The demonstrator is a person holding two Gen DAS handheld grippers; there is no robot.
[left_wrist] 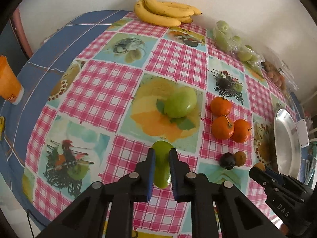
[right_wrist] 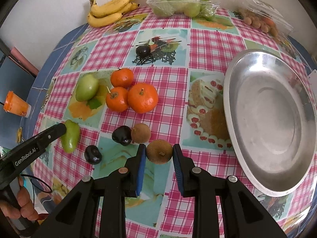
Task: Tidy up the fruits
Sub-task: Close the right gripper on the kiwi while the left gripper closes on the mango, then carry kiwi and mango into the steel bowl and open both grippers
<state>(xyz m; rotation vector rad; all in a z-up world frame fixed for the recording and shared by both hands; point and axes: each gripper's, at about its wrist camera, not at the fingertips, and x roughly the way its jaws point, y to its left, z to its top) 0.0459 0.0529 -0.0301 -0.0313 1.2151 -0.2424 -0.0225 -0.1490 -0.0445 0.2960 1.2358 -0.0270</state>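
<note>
— Left gripper [left_wrist: 161, 156]? 
— Squeezed tight on a long green fruit [left_wrist: 162, 164], low in the middle of the left view, down on the checked tablecloth [left_wrist: 103, 91].

— Right gripper [right_wrist: 159, 152]? 
— Clamped on a brown kiwi [right_wrist: 159, 151], low in the middle of the right view.

— Near the kiwi? 
— Another kiwi [right_wrist: 141, 133] and a dark plum [right_wrist: 122, 135] just above, three tangerines [right_wrist: 142, 98] higher up.

— And on the right? 
— Big silver plate [right_wrist: 267, 119]. Bananas [right_wrist: 111, 10] way up top left.

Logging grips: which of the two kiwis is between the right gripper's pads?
The nearer kiwi, clamped in the right gripper. The other kiwi sits free behind it, beside a dark plum.
</note>
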